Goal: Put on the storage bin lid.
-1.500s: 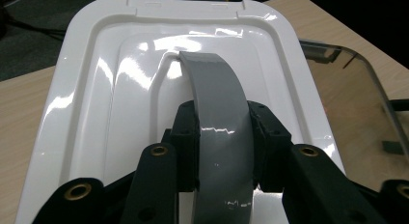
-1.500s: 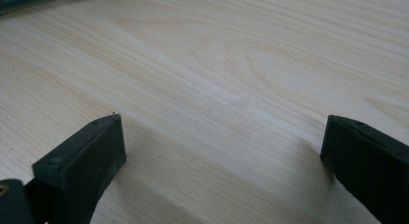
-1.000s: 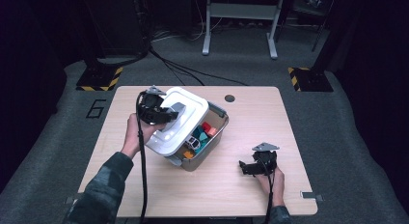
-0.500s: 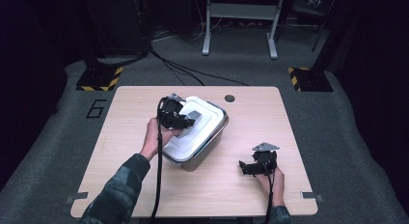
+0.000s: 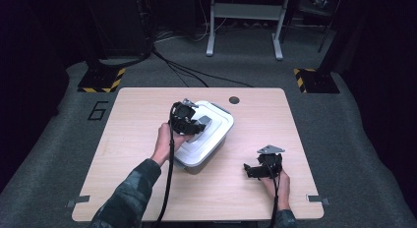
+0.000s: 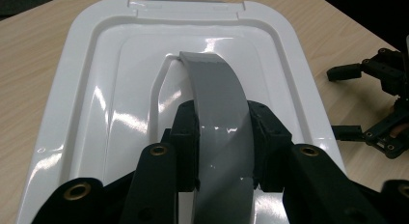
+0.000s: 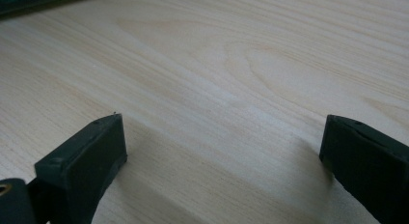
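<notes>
Two grippers on the wooden table. Left gripper is clamped on the grey handle of the white lid, jaws pinching it from both sides. Lid sits flat on the grey bin near table centre, w/ the left hand at the bin's near-left side. Right gripper rests on bare wood well apart, near the front-right corner, jaws spread wide w/ nothing between them.
</notes>
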